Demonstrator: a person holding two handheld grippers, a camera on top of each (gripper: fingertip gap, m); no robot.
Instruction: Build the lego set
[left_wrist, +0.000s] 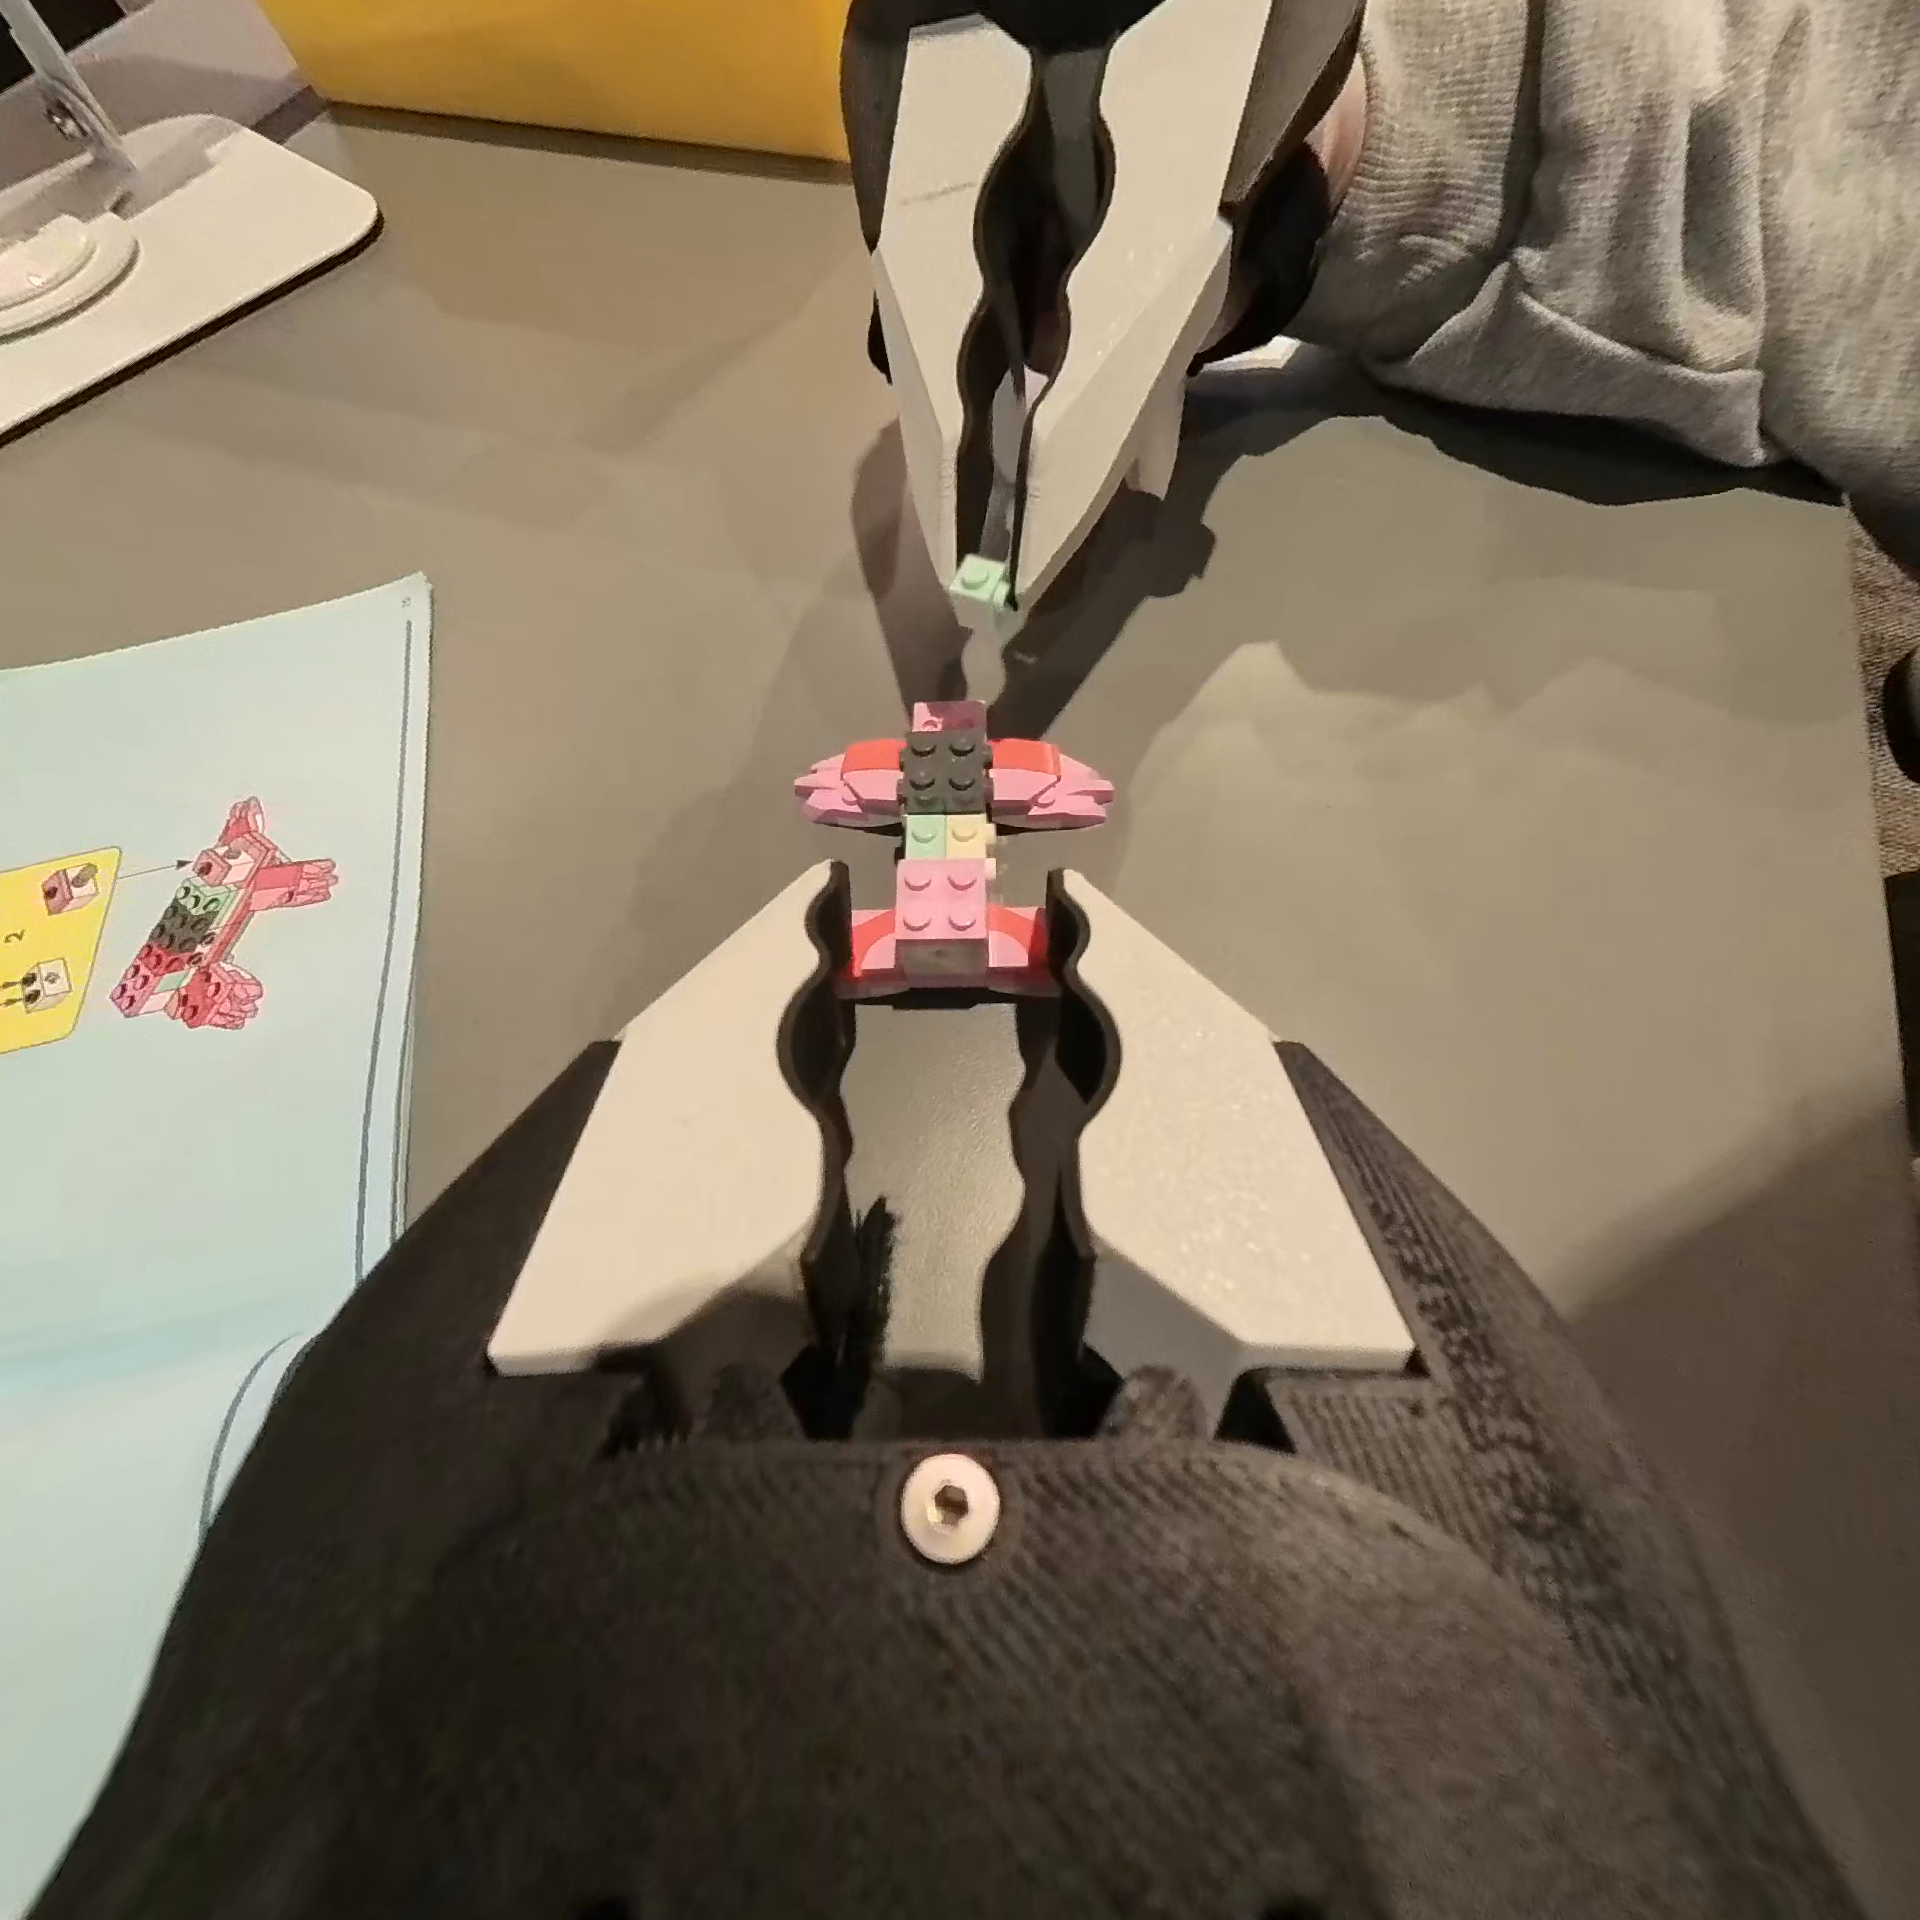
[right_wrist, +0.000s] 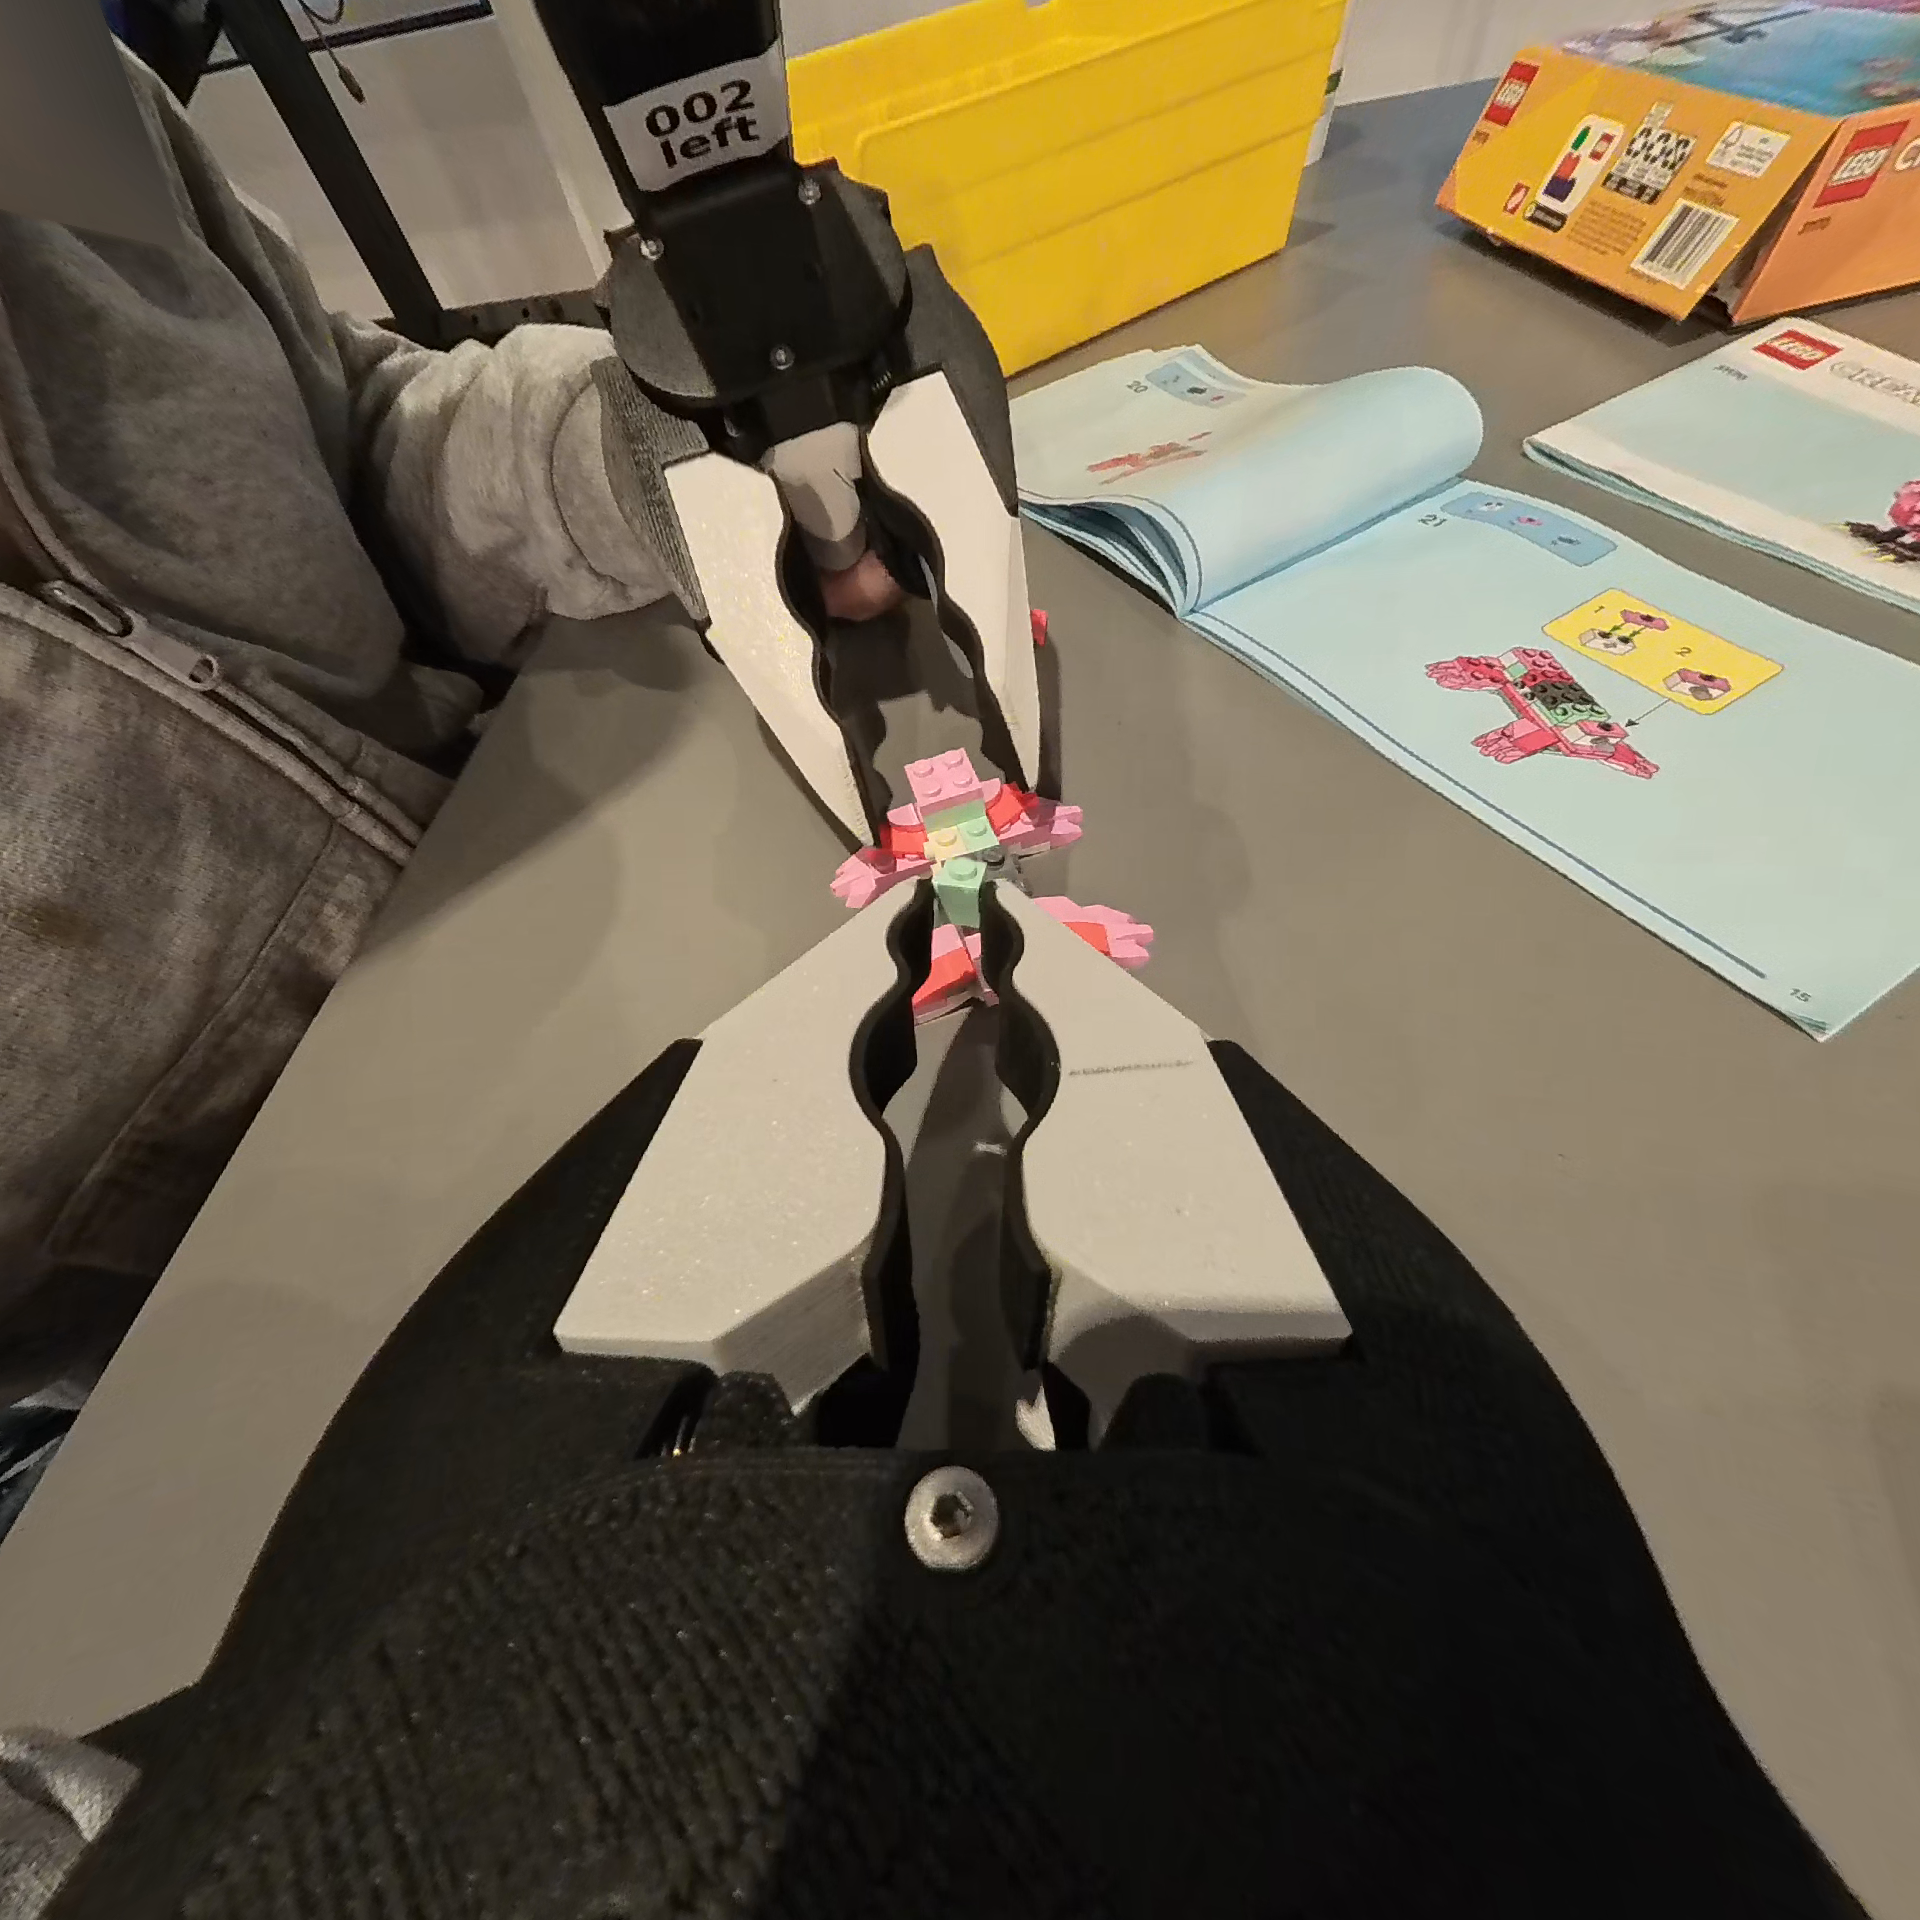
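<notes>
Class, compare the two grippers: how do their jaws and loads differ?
The left gripper has its jaws set wide, clamping the pink-and-red brick model by its near end. The right gripper has its jaws nearly shut, pinching a small mint-green brick above that model. Both have grey jaws with wavy black pads.

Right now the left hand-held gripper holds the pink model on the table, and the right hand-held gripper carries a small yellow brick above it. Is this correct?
Not quite: the brick in the right hand-held gripper is pale green, as the left wrist view shows. The left hand-held gripper does hold the pink model on the table.
</notes>
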